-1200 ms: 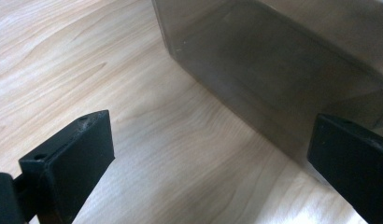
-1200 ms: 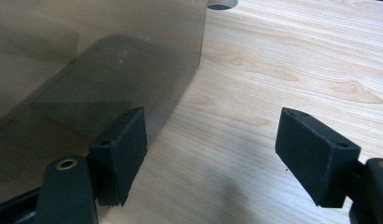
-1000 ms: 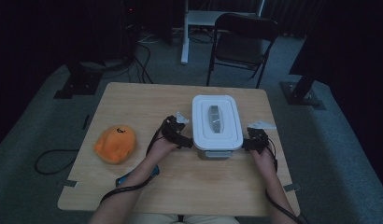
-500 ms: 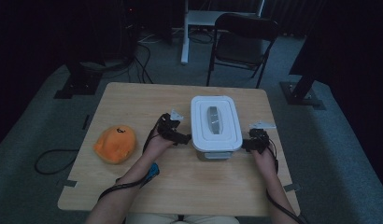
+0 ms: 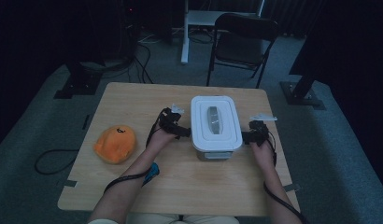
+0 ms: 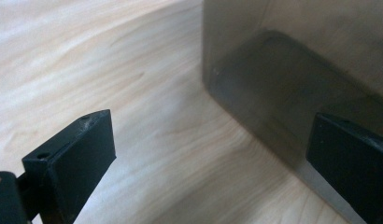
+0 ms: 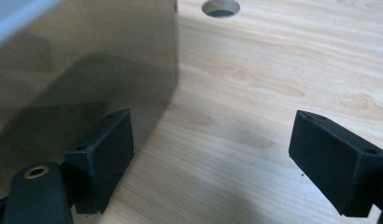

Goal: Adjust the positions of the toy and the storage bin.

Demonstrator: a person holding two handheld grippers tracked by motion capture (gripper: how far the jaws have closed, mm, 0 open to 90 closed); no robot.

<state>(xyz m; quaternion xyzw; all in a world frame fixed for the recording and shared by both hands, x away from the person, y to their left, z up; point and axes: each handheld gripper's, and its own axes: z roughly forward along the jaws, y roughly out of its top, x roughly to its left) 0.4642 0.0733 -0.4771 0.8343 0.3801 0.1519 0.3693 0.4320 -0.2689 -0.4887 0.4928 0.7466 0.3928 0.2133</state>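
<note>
High view: a dim room with a pale wooden table seen from above. A white lidded box sits near the middle of the table, its long side running away from the person. Two forearms come in from the bottom edge, one to each side of the box.

The left gripper sits just beside the box's left wall. In the left gripper view its two black jaws stand wide apart with bare wood between them, and the box's smoky, see-through wall rises right beside one jaw; nothing is clamped.

The right gripper is at the box's right wall. Its jaws have just been opening and now stand wide apart. In the right gripper view one jaw lies close against the box wall, whether touching I cannot tell, and the other hangs over open table, with nothing pinched between them. A round hole in the tabletop shows beyond them.

An orange plush toy lies well apart to the left, near the table's edge. Beyond the far edge stands a dark folding chair. Cables trail over the grey floor at left.
</note>
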